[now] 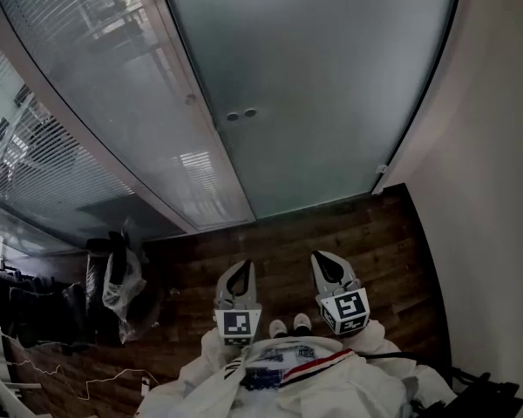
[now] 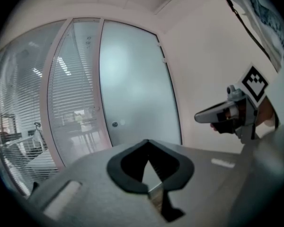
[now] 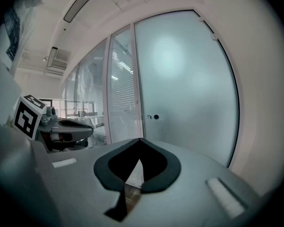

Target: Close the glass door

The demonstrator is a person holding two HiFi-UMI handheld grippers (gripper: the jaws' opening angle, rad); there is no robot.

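Note:
The frosted glass door [image 1: 314,85] fills the wall ahead, its two round lock fittings [image 1: 241,113] near its left edge. It lies in line with the fixed pane beside it. My left gripper [image 1: 241,268] and right gripper [image 1: 325,261] are held low in front of the body, well short of the door, both pointing at it. Each is shut with nothing between its jaws. In the left gripper view, the door [image 2: 132,84] stands beyond the left gripper [image 2: 149,143], with the right gripper [image 2: 227,115] alongside. In the right gripper view, the door [image 3: 184,79] stands ahead of the right gripper [image 3: 141,141].
A curved glass partition with blinds [image 1: 61,146] runs to the door's left. Dark bags and a white plastic bag [image 1: 118,286] sit on the wooden floor [image 1: 392,242] at the left, with thin cables [image 1: 87,381] nearby. A white wall [image 1: 497,190] closes the right side.

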